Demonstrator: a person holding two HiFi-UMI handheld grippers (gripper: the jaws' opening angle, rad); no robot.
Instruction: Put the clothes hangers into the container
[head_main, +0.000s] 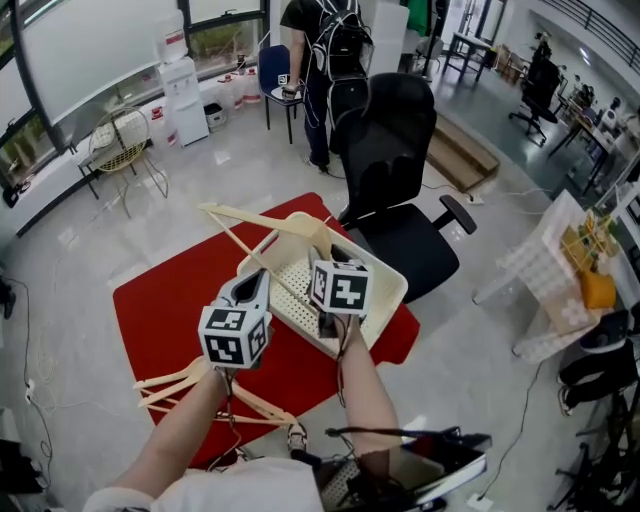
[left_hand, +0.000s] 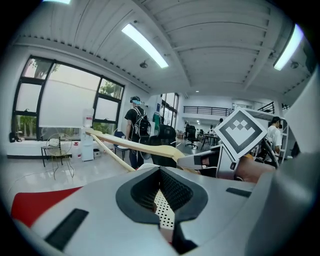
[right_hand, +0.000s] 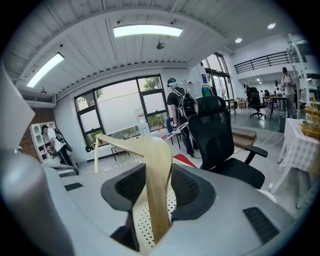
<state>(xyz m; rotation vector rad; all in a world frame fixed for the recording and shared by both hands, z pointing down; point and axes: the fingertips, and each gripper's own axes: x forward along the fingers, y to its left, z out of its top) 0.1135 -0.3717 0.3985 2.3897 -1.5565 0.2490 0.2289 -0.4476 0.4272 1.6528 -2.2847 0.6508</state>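
A cream perforated basket (head_main: 375, 300) stands on a red mat (head_main: 170, 300). My right gripper (head_main: 335, 258) is over the basket, shut on a pale wooden hanger (head_main: 240, 222) whose arm sticks out to the left above the rim. In the right gripper view the hanger (right_hand: 152, 165) runs between the pads of the right gripper (right_hand: 157, 200), with the basket (right_hand: 145, 225) below. My left gripper (head_main: 256, 280) hovers at the basket's near left edge. Nothing sits in the left gripper (left_hand: 160, 192); its jaws stand open, and the basket (left_hand: 162, 212) shows through the gap. More hangers (head_main: 190, 385) lie on the mat.
A black office chair (head_main: 400, 170) stands right behind the basket. A person (head_main: 320, 60) stands further back beside a blue chair. A wire chair (head_main: 120, 140) and a water dispenser (head_main: 185, 95) are at the left, a white table (head_main: 560, 280) at the right.
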